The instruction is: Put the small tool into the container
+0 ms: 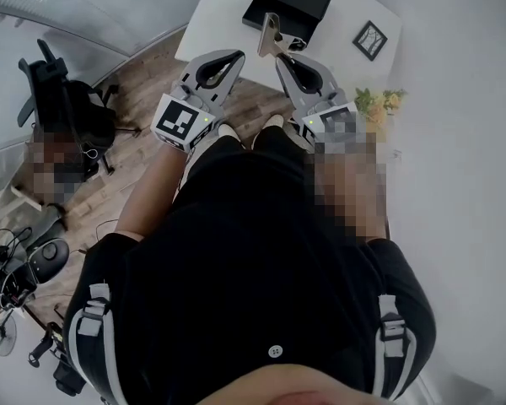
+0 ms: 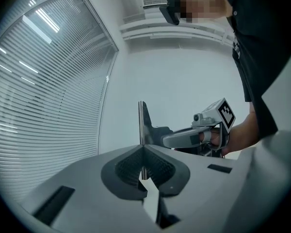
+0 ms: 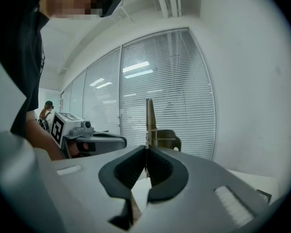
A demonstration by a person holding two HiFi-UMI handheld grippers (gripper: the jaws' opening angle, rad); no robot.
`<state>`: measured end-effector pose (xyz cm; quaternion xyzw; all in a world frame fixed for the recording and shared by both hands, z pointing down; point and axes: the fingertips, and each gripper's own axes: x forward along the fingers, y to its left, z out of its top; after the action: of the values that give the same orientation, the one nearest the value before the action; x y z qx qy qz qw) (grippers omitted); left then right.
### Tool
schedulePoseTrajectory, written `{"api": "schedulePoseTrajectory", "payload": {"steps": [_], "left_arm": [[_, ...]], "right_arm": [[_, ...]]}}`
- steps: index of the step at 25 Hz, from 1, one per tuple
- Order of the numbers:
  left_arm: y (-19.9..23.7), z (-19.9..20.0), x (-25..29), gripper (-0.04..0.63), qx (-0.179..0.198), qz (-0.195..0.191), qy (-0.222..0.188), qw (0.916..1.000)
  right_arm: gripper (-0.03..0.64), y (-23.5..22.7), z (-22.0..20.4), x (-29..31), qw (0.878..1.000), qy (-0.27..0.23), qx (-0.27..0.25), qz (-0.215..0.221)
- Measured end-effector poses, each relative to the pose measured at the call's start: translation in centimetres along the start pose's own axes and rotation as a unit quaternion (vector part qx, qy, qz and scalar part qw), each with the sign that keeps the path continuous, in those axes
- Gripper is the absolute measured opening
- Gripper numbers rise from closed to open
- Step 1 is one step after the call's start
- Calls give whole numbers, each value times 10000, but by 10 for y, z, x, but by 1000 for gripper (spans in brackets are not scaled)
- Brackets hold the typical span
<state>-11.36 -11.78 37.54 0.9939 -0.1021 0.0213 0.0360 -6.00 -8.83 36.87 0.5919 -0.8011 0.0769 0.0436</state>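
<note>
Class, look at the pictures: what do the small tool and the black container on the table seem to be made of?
The small tool looks like bare metal with a slight gloss: it is thin, greyish-brassy and catches light. The black container looks matte, perhaps plastic or card: its flat walls show no shine, so this stays open.

A white table [image 1: 222, 13] stood over the wood-plank floor [image 1: 148, 87]. On it lay a black container [image 1: 288, 3] (rectangular, set toward the far side) and, well apart to the right, a small dark-framed square [image 1: 370, 40], possibly a clock.
</note>
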Motion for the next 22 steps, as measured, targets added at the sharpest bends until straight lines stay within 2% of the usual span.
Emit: {"api": "schedulePoseTrajectory", "payload": {"steps": [12,22], "left_arm": [[27,-10,20,9,-8,-62,193,9998],[60,-15,63,9,61,-37,284,9996]], "right_arm": [[14,-33,-12,24,9996,13,199,-183],[14,-93,-17,49,9988,174,248,-373]]}}
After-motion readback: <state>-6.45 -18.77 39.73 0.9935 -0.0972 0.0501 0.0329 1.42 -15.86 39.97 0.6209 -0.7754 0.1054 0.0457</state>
